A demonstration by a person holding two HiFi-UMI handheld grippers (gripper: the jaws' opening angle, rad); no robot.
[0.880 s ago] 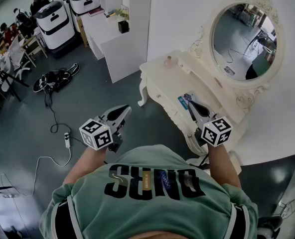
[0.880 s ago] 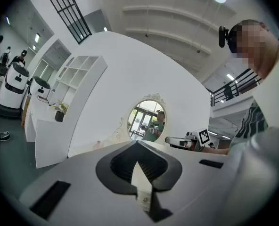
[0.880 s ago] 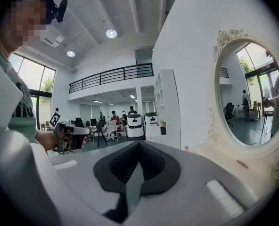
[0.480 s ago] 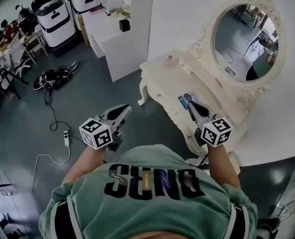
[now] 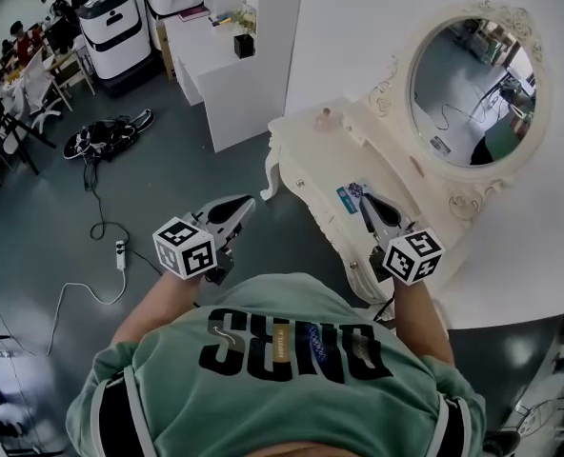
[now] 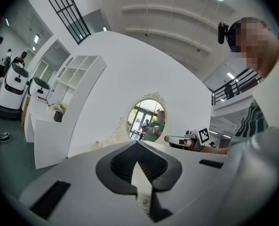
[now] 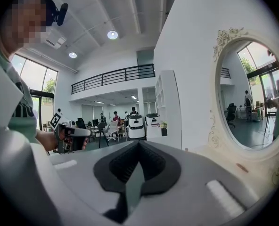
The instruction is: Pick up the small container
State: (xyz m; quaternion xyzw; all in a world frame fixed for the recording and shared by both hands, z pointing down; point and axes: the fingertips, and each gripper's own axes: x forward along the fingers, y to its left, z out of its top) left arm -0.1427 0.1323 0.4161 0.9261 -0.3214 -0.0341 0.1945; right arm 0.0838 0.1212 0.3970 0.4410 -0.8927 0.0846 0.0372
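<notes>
A small pinkish container (image 5: 327, 119) stands on the far left end of the cream vanity table (image 5: 311, 155); in the left gripper view the container (image 6: 96, 145) shows faintly below the mirror. My left gripper (image 5: 244, 201) hovers over the floor to the left of the vanity, its jaws shut and empty (image 6: 137, 142). My right gripper (image 5: 365, 195) is above the vanity's front edge beside a blue-and-white packet (image 5: 349, 196), and its jaws are also shut with nothing in them (image 7: 138, 142). Both grippers are well short of the container.
An oval mirror (image 5: 473, 79) tops the vanity against a white wall. A white counter (image 5: 227, 84) stands behind the vanity's left end. On the floor lie a black bag (image 5: 106, 139) and a power strip with cable (image 5: 120, 253). White machines (image 5: 115, 27) and people are far back.
The head view has shifted slightly. Both grippers stay shut and keep about the same places.
</notes>
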